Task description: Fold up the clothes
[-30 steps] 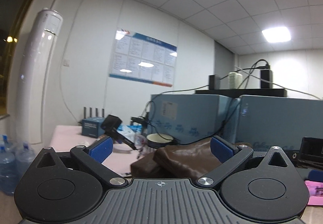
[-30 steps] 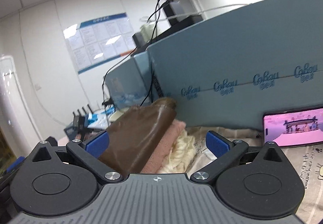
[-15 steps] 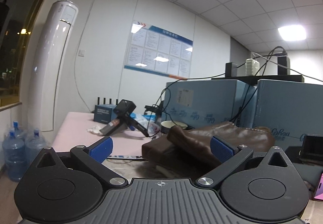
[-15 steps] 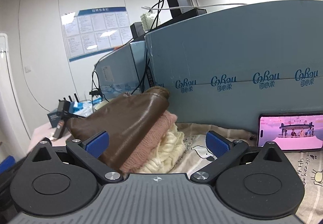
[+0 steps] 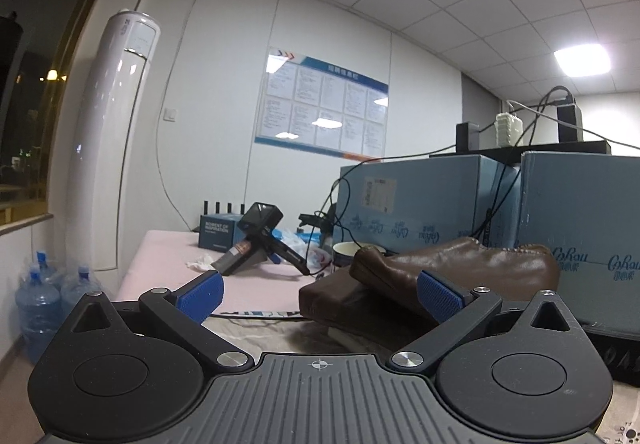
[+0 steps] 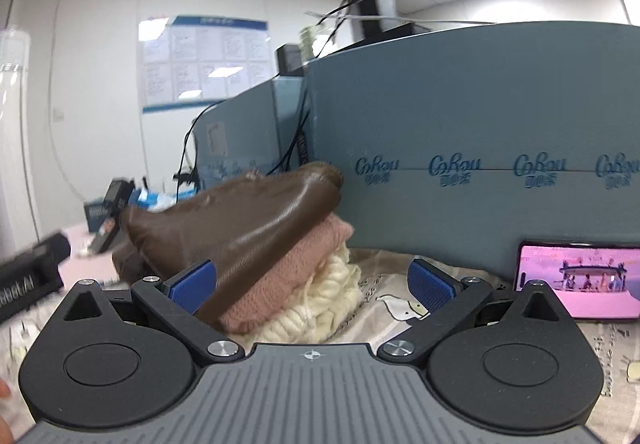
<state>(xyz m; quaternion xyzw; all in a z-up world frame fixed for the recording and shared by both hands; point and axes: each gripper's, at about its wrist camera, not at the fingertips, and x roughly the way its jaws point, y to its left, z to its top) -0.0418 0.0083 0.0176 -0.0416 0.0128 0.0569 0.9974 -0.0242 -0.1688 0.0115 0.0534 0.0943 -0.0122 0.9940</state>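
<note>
The left gripper (image 5: 319, 291) has its fingers (image 5: 201, 295) spread wide, the ribbed blue pads holding nothing. Between and beyond them lies the brown garment (image 5: 452, 276), smooth and leather-like with a soft sheen and a stitched seam along its upper edge, folded into a thick slab on the counter (image 5: 168, 256), which wears a pale pink cover. Farther back a black handheld device (image 5: 256, 240) lies tilted beside a small dark box (image 5: 218, 230), with blue cardboard cartons (image 5: 416, 204) stacked to the right and a tall white cylindrical air conditioner (image 5: 108, 148) against the wall.

The right gripper (image 6: 311, 286) is likewise spread and empty. Ahead of it the brown garment (image 6: 240, 220) tops a stack of clothes: under it a pink fine-knit piece (image 6: 296, 268), and at the bottom a cream chunky-knit one (image 6: 320, 304) with ropy loops. The stack rests on a printed cloth (image 6: 392, 304). A phone (image 6: 576, 280) with a lit pink screen leans against the blue carton wall (image 6: 480, 132).
</note>
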